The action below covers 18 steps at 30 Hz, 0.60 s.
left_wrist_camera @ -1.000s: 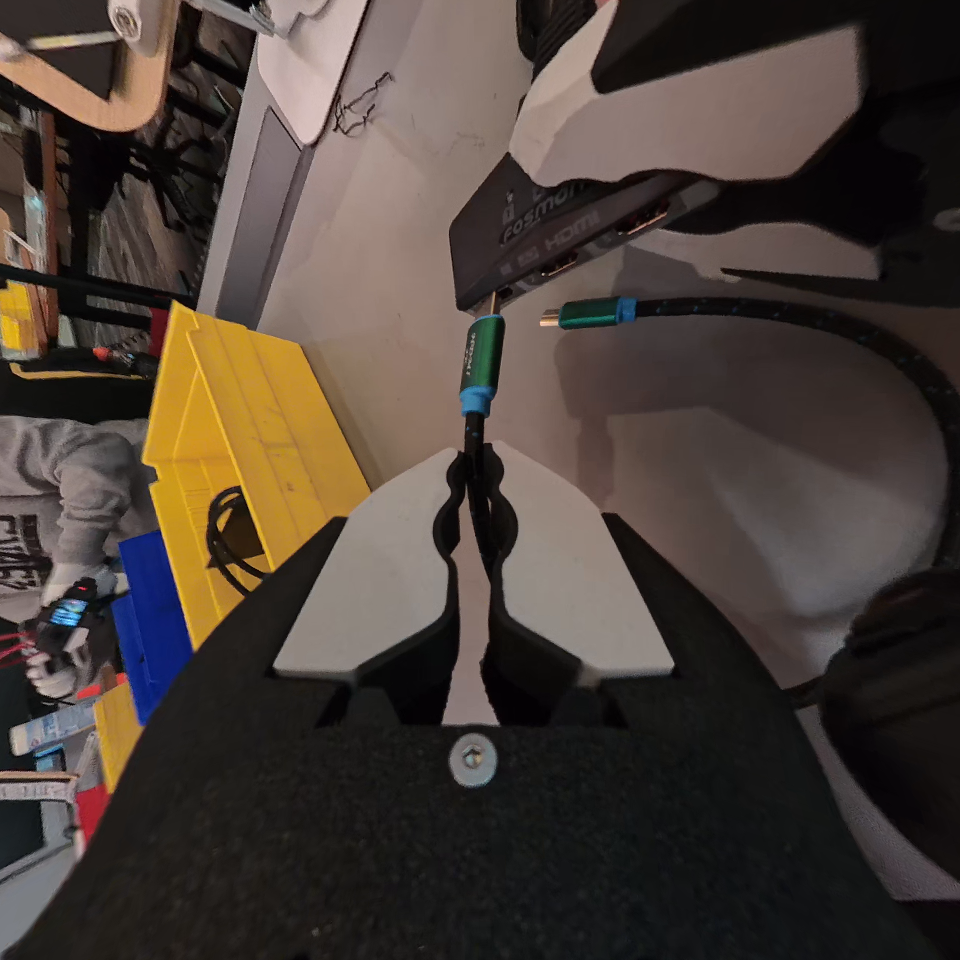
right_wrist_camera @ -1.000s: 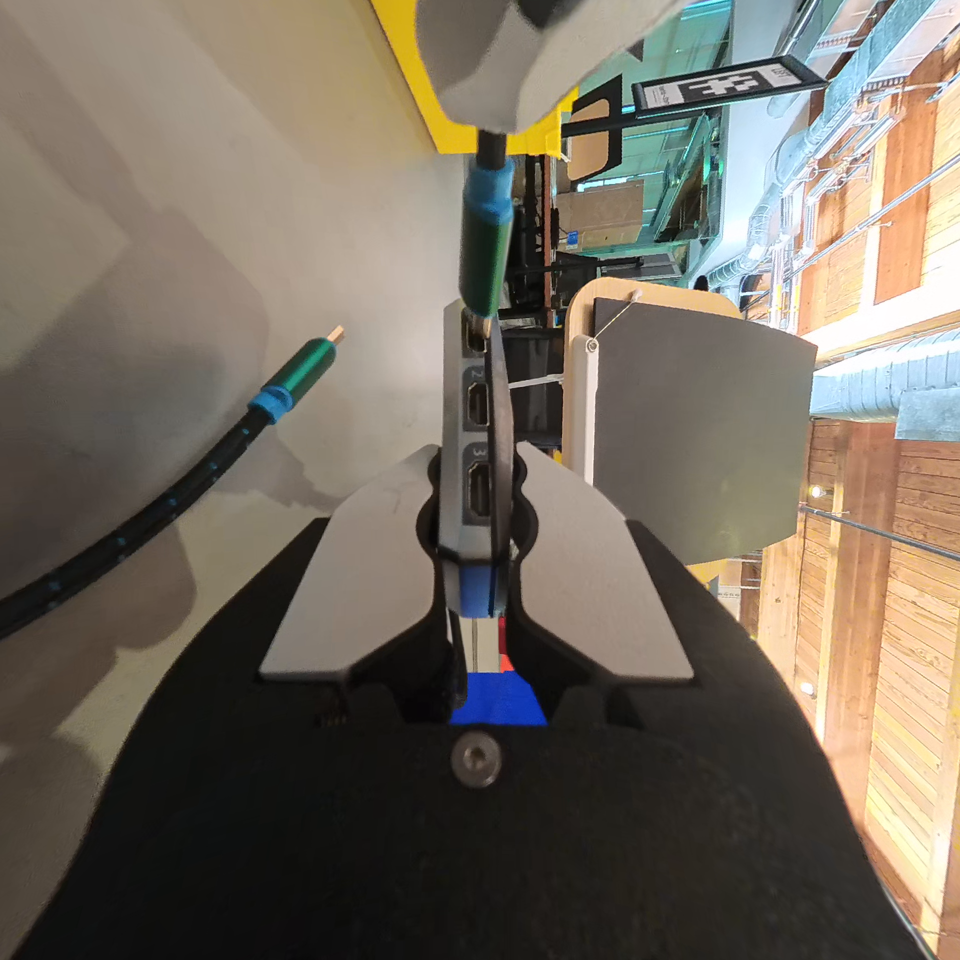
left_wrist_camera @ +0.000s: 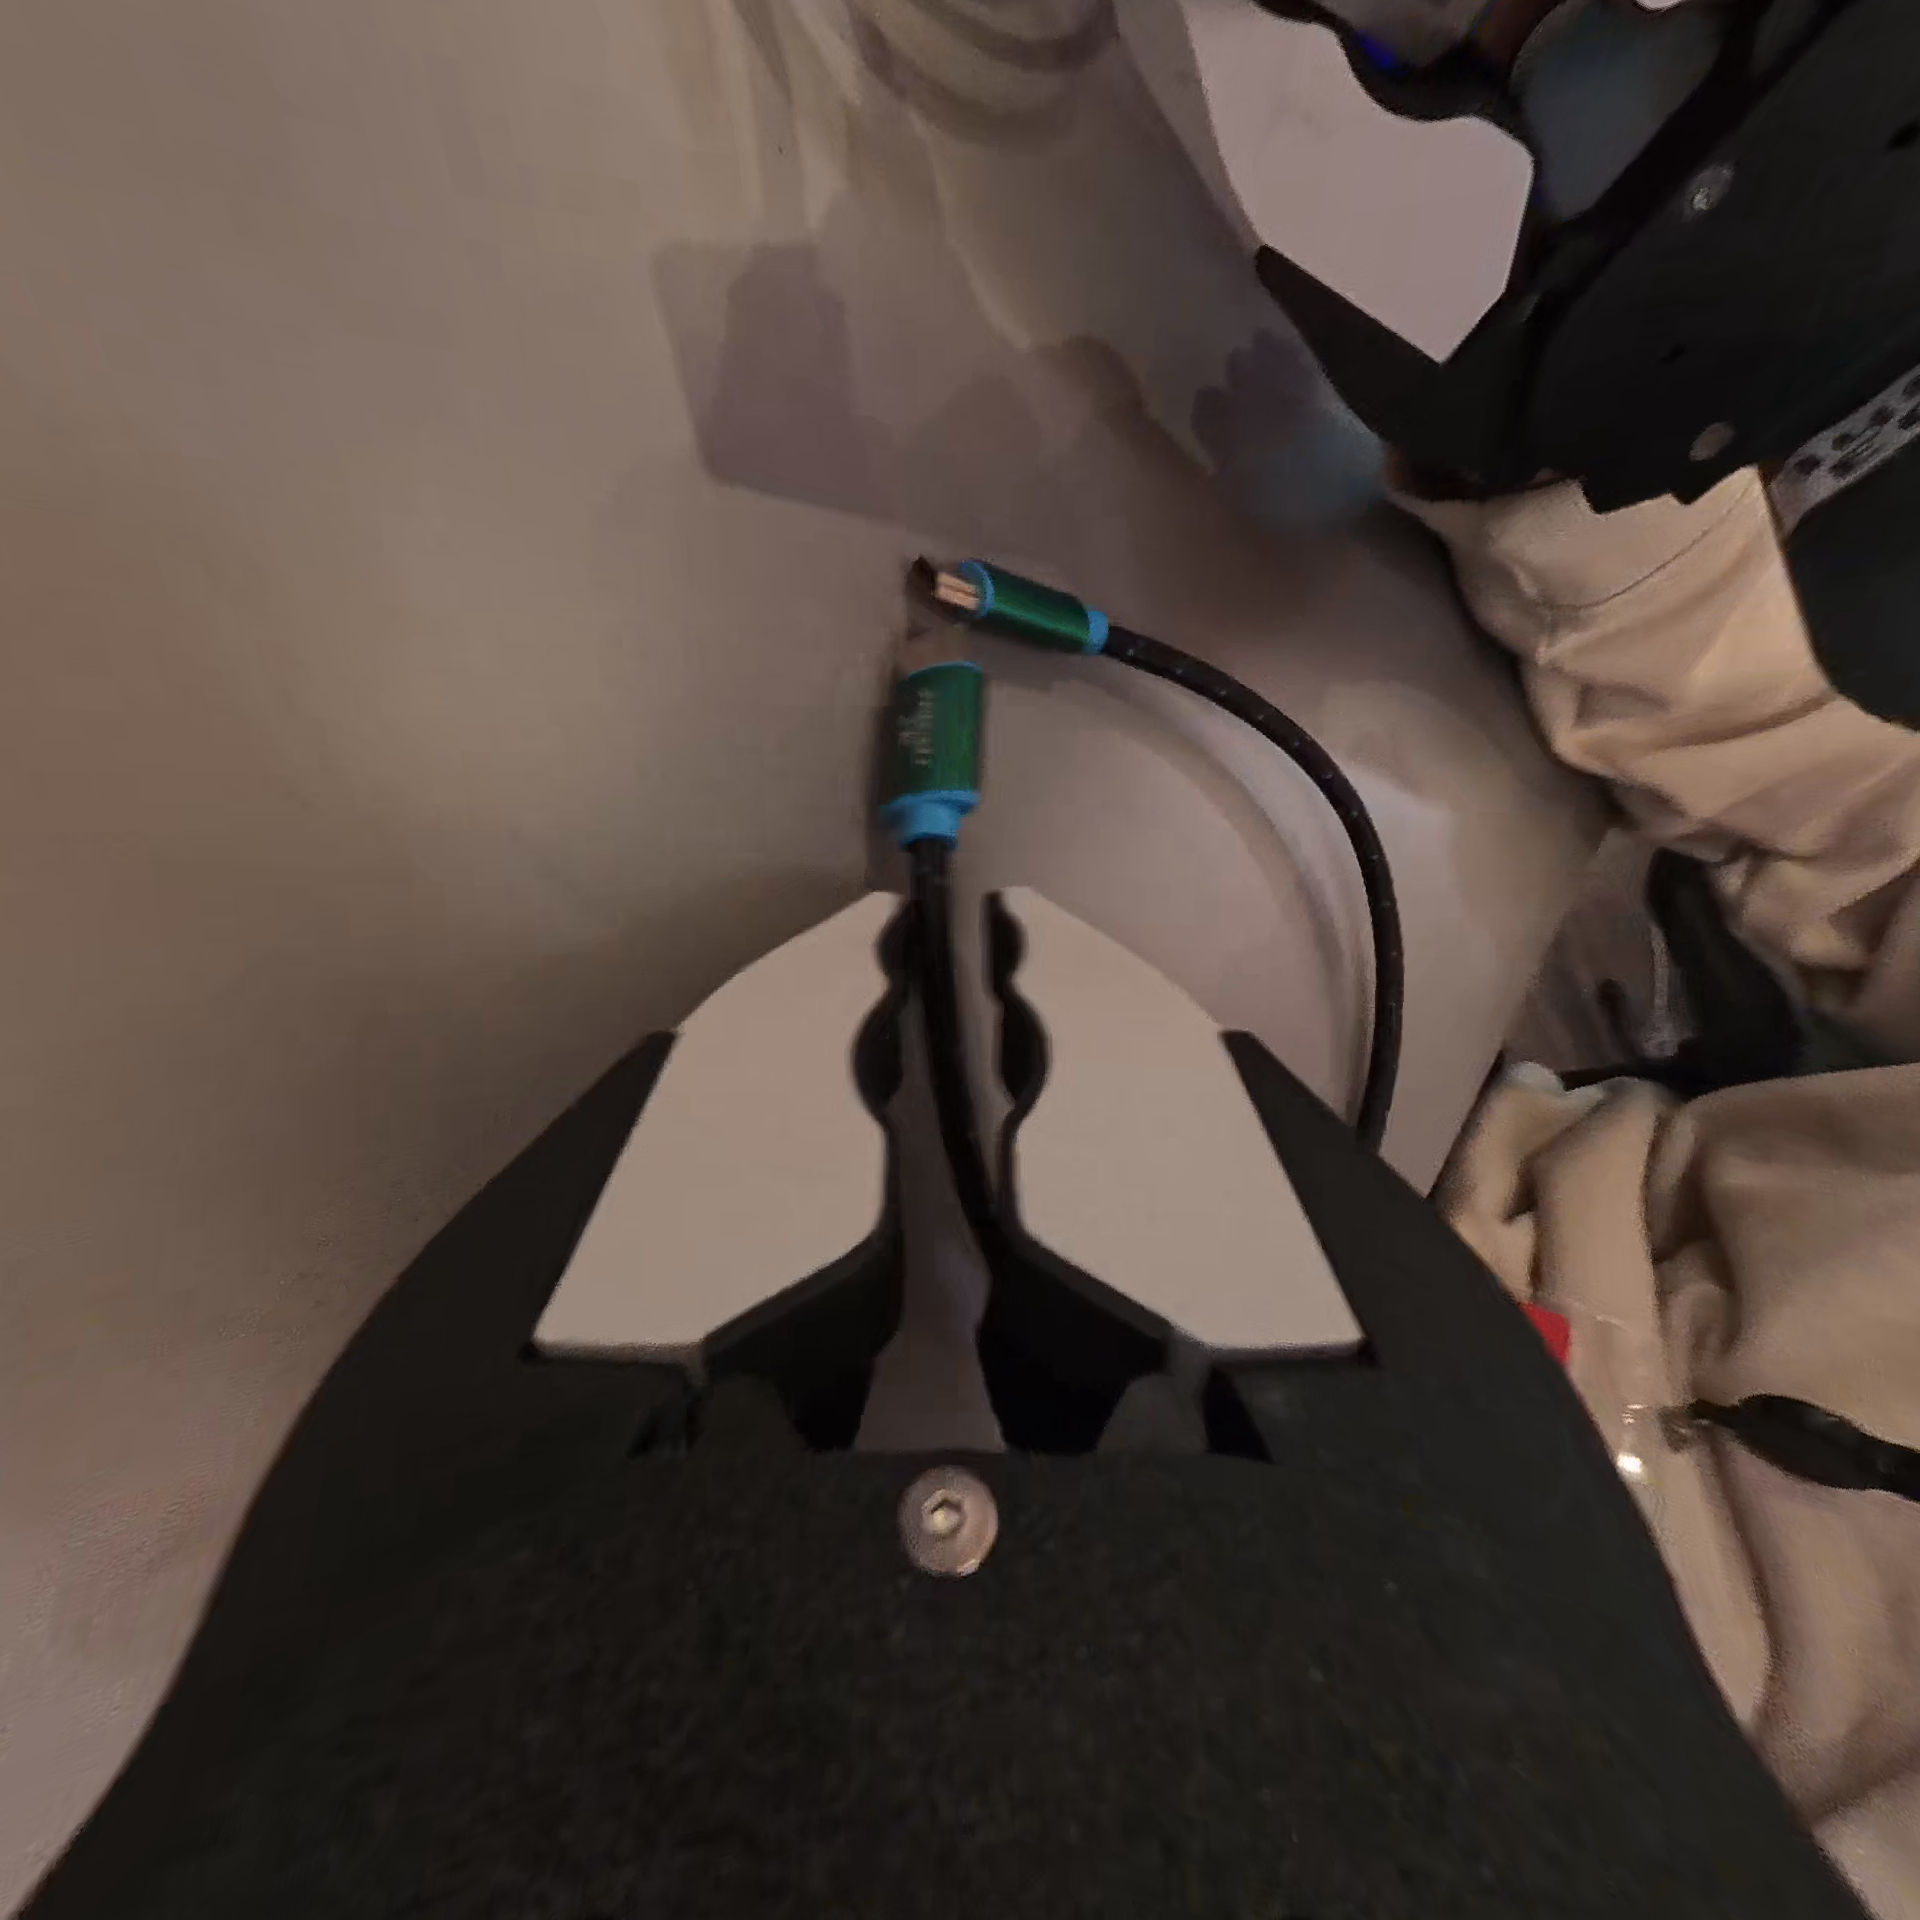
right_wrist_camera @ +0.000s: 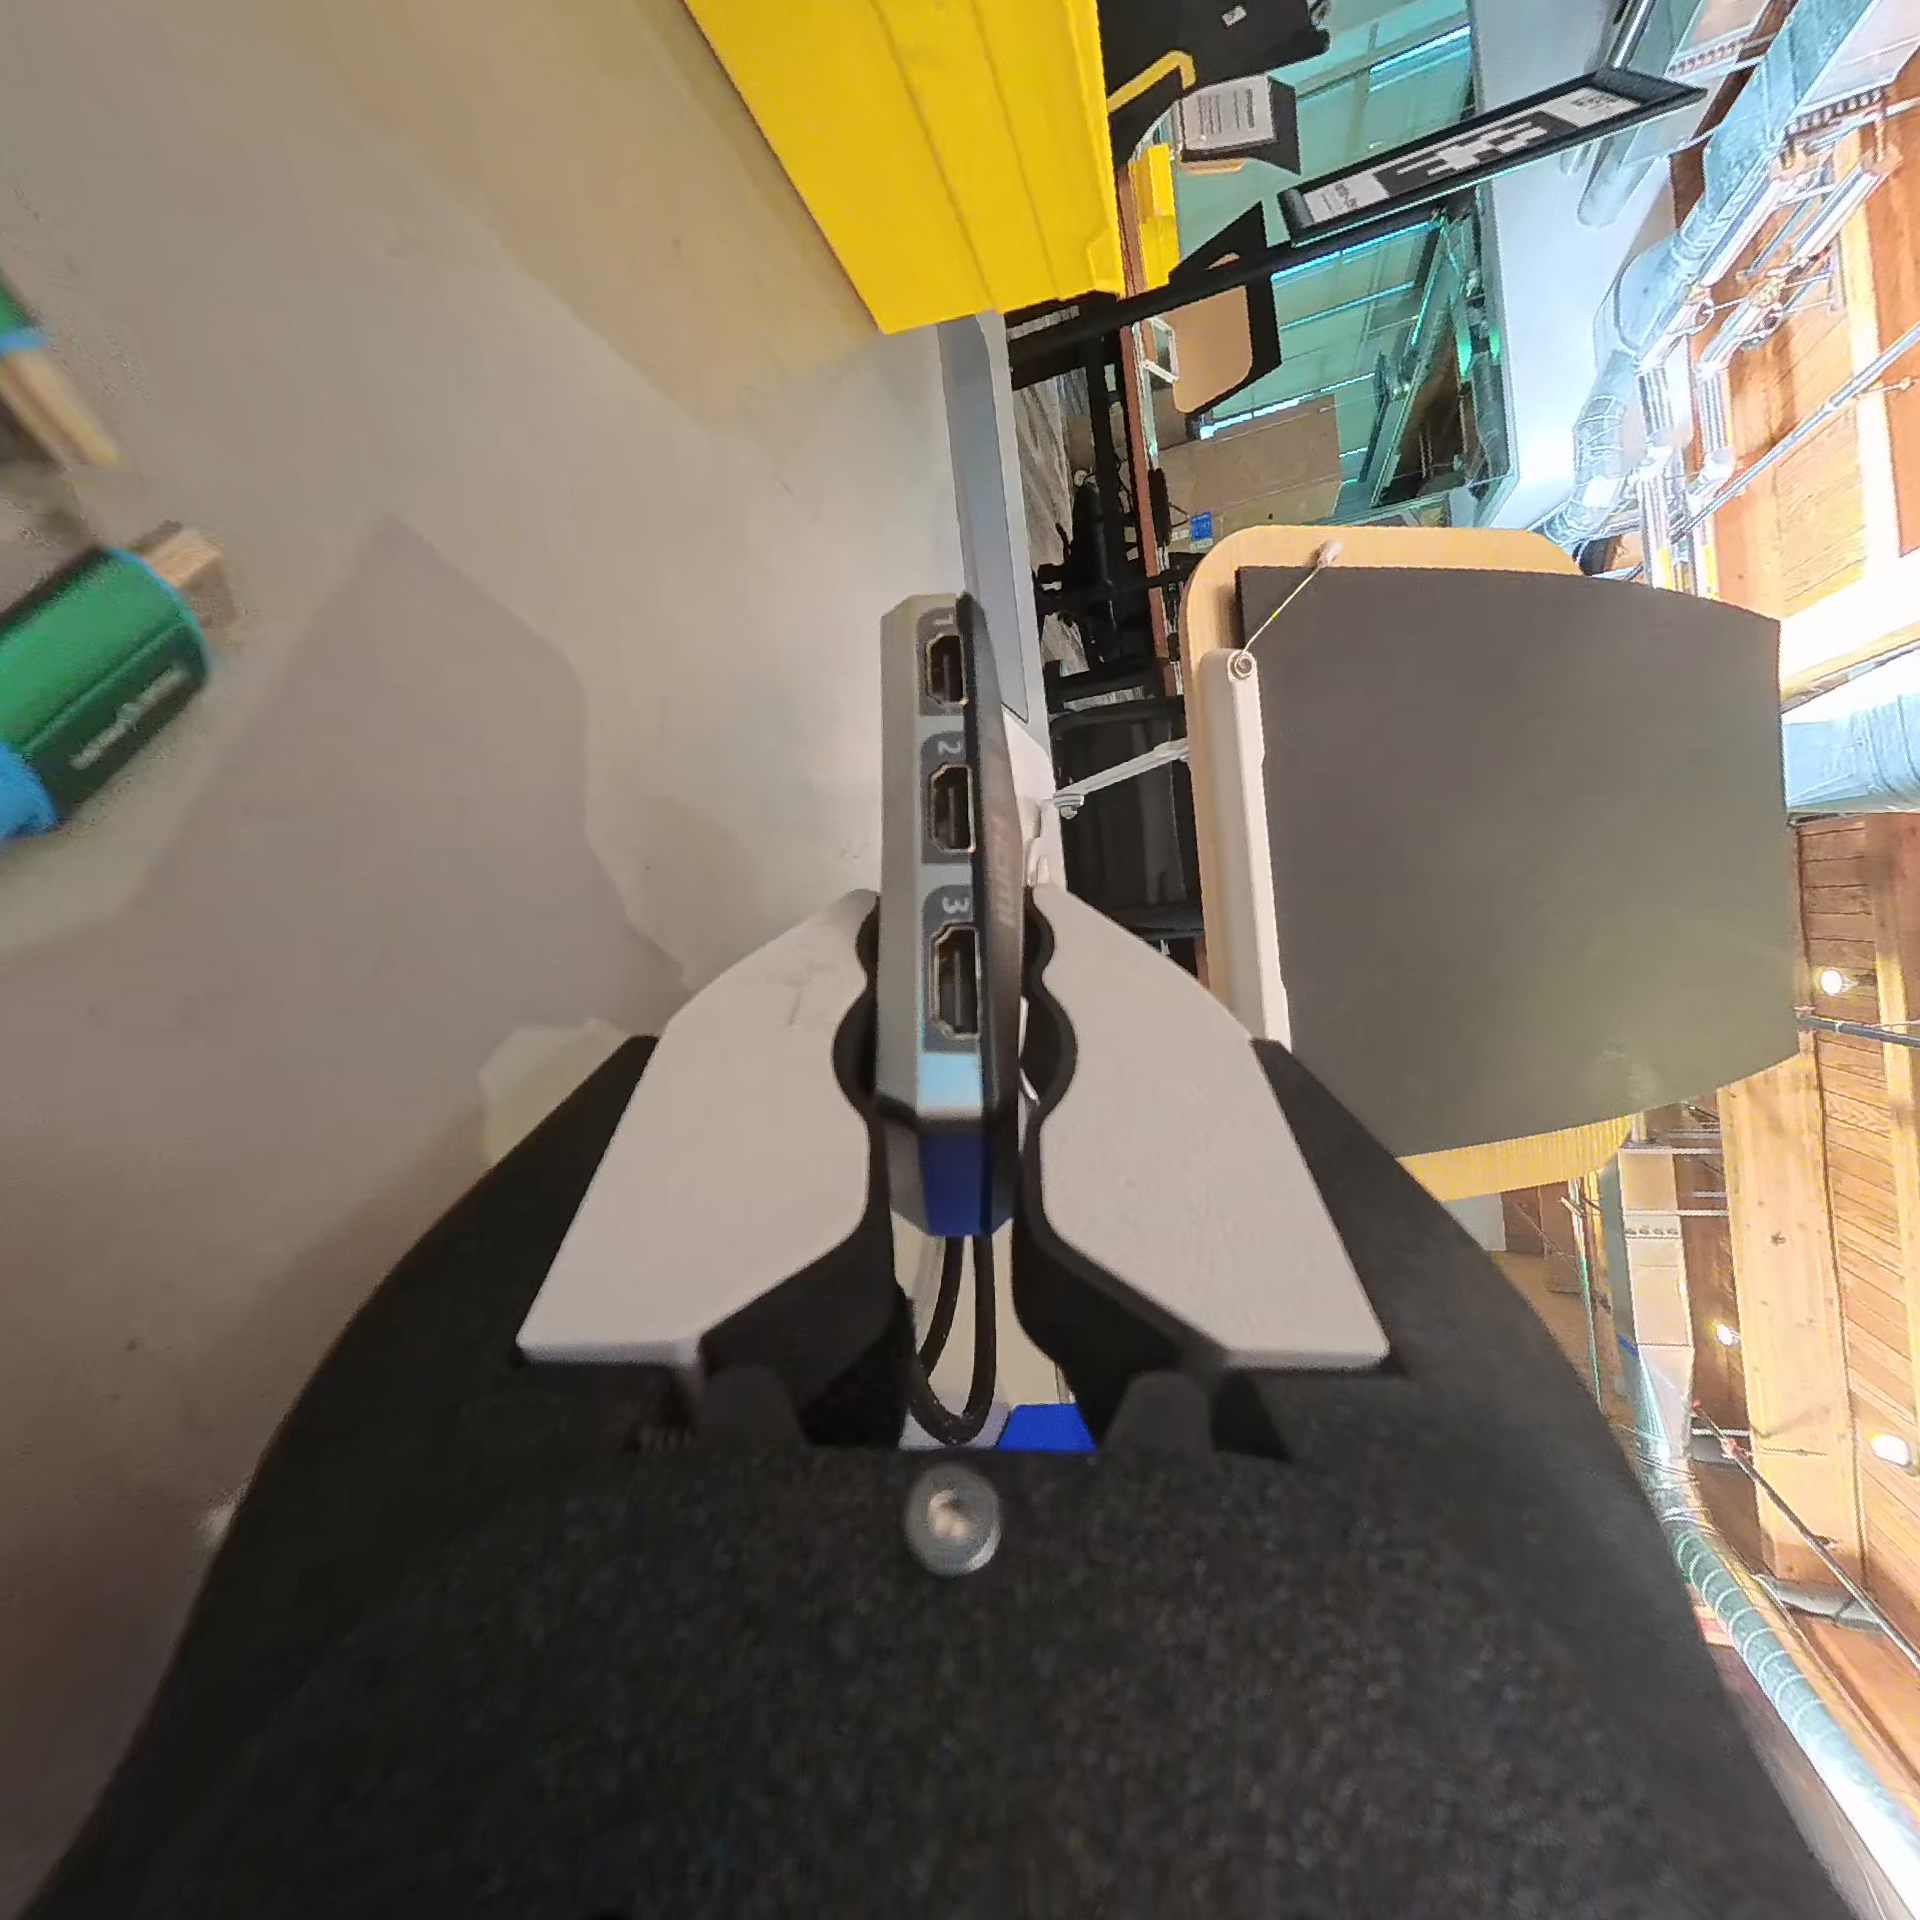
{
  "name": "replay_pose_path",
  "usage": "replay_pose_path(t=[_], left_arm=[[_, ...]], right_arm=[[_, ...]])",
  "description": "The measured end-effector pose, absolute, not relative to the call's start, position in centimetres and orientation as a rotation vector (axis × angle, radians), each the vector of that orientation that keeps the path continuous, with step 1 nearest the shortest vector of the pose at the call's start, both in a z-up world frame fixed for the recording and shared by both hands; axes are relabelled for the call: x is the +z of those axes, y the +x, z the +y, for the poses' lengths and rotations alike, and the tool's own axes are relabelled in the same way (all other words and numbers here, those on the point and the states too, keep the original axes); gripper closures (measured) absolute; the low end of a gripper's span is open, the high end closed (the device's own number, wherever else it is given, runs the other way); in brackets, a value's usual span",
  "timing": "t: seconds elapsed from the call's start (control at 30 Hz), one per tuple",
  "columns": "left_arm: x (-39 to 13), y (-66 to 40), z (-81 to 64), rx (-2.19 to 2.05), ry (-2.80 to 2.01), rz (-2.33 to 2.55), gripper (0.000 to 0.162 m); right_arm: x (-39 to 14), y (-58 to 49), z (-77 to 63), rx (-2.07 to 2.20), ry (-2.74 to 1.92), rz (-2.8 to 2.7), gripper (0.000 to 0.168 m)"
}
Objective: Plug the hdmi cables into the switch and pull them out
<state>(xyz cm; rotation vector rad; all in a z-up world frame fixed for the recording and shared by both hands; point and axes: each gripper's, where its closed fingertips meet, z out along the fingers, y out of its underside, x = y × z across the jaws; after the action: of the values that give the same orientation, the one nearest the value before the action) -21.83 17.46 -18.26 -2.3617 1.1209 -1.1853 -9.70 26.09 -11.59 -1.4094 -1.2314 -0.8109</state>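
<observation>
My left gripper (left_wrist_camera: pixel 943 904) is open a little. A black braided HDMI cable (left_wrist_camera: pixel 940 997) runs loose between its jaws. The cable's green plug (left_wrist_camera: pixel 930 748) lies on the white table (left_wrist_camera: pixel 364 623), just ahead of the fingertips. A second green plug (left_wrist_camera: pixel 1029 603) lies just beyond it, with its cable (left_wrist_camera: pixel 1340 810) curving back to the right. My right gripper (right_wrist_camera: pixel 951 914) is shut on the dark HDMI switch (right_wrist_camera: pixel 935 831), held on edge above the table. Its three ports show empty. A blurred green plug (right_wrist_camera: pixel 94 665) sits far left in the right wrist view.
A yellow bin (right_wrist_camera: pixel 935 156) stands at the table's far side. A chair with a dark grey back (right_wrist_camera: pixel 1507 852) is beyond the table edge. A person's beige sleeve (left_wrist_camera: pixel 1662 727) and the right gripper's black body (left_wrist_camera: pixel 1662 260) fill the right of the left wrist view. The tips of one gripper are about 15 cm away from the tips of the other.
The plug has come out of the switch's first port, and my left gripper has carried it down beside the other plug. Its jaws have widened. The switch has left the left wrist view.
</observation>
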Motion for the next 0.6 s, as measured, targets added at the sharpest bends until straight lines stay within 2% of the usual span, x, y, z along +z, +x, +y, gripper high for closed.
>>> replay_pose_path(t=[0.03,0.13,0.2,0.4,0.6], left_arm=[[-18.2,-21.6,17.3,-1.259,-2.376,1.089,0.156],[-17.1,-21.2,17.1,-1.487,-2.35,0.988,0.156],[-15.6,-21.6,18.0,-1.483,-2.282,0.966,0.156],[-10.8,-24.2,21.5,-0.435,-1.973,1.31,0.156],[-10.6,-23.4,20.7,-0.127,-1.864,1.418,0.156]], right_arm=[[-11.6,-9.7,26.1,-0.81,-1.409,-1.232,0.147],[-11.5,-9.8,26.0,-0.808,-1.403,-1.231,0.146],[-11.2,-9.9,25.9,-0.793,-1.391,-1.222,0.146],[-10.2,-11.8,24.6,-0.828,-1.363,-1.255,0.146],[-10.3,-13.1,23.5,-0.9,-1.448,-1.282,0.146]])
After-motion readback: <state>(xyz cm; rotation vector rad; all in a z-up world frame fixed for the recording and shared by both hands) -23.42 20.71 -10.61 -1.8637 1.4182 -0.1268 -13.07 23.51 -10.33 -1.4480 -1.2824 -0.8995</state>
